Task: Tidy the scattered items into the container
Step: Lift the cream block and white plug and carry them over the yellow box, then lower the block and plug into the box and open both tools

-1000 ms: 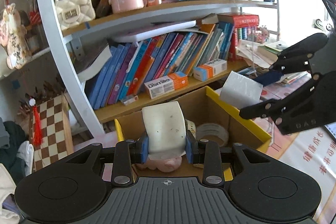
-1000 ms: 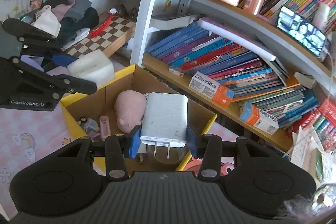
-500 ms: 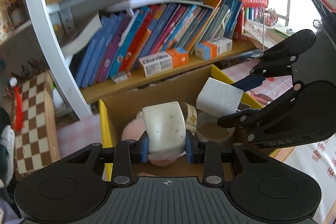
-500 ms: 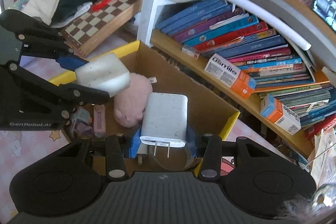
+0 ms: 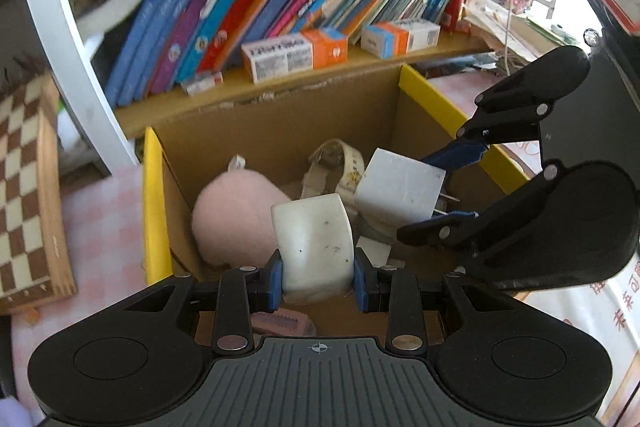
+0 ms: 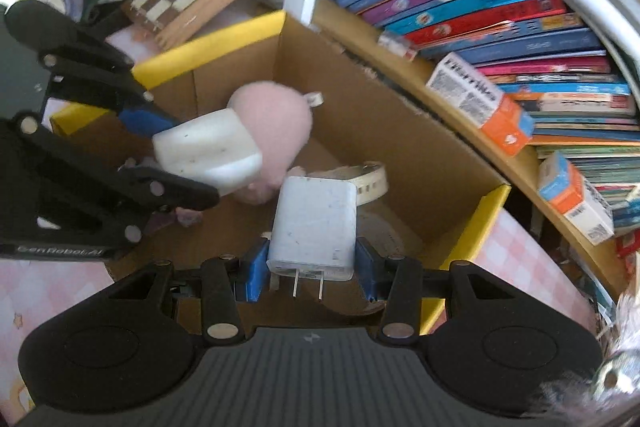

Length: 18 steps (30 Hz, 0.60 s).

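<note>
Reading "GenRobot.AI" on left claw (image 6: 160, 155), blurred

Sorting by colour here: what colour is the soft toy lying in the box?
Pale pink. The soft toy in the box shows best in the right wrist view.

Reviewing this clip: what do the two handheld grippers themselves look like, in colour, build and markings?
Both are matte black plastic. The left gripper and right gripper each have a ribbed grey-black front deck with a small crosshair mark, two round recessed discs, linkage arms with silver rivets, and blue finger pads. White "GenRobot.AI" lettering marks the left one's side. No cables or sleeves show.
</note>
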{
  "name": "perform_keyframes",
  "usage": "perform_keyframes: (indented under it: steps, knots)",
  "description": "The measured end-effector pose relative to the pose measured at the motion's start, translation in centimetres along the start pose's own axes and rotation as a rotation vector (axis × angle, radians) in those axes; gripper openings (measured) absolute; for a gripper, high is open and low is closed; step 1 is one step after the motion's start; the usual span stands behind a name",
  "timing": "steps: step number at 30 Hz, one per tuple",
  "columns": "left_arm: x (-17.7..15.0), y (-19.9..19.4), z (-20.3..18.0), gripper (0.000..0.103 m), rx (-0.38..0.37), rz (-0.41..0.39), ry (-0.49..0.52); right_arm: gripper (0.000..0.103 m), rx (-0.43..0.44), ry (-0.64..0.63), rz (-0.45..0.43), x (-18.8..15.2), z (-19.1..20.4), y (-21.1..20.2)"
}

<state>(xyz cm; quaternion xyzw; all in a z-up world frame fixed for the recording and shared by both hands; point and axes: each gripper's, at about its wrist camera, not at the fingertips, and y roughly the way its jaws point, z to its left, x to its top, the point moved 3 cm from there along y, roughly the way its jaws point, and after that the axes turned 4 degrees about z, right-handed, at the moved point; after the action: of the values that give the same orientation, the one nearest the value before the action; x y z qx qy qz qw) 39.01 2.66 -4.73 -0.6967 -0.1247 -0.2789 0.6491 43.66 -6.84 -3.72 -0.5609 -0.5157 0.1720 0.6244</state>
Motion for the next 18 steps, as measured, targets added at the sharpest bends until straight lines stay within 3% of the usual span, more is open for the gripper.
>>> perform_keyframes:
  steps: [8,18]
  knots:
    - [-0.7,1.8,0.3,0.032,-0.018,0.078,0.010,0.043,0.016,-0.084,0.106,0.3,0.9,2.7]
    - [-0.6,2.1,0.6,0.033,-0.030,0.095,-0.003,0.043,0.029,-0.088,0.113,0.5,1.0,3.4]
